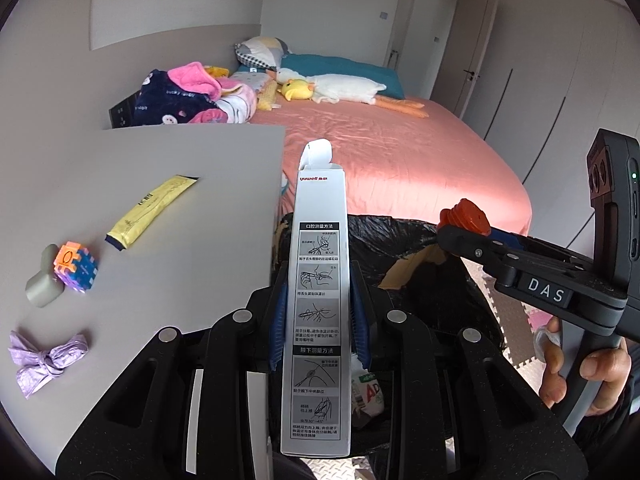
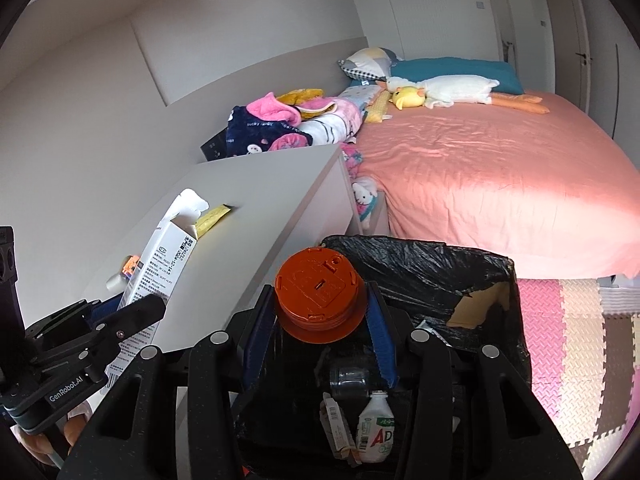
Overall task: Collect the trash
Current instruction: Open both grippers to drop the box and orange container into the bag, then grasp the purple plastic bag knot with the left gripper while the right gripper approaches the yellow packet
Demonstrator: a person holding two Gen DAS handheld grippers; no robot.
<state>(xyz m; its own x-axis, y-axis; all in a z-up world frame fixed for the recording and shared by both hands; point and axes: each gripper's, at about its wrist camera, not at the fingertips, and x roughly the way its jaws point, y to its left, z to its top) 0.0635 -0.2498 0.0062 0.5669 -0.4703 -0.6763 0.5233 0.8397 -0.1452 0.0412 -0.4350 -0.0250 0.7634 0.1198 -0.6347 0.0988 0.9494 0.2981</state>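
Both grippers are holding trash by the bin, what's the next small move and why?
Probably open the right gripper first: its orange lid already hangs over the black-lined bin, with a bottle lying inside. The left gripper holds its white box near the bin's edge.

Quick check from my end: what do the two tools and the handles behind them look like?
Both tools are black linkages with round silver pivot caps and ribbed blue pads. The right tool carries a "DAS" label, a black camera block with a green light, and a grey handle. The left tool reads "GenRobot.AI".

Grey table (image 1: 180, 184) with yellow sachet (image 1: 150, 210), cube toy (image 1: 76, 266), purple wrapper (image 1: 44, 358)
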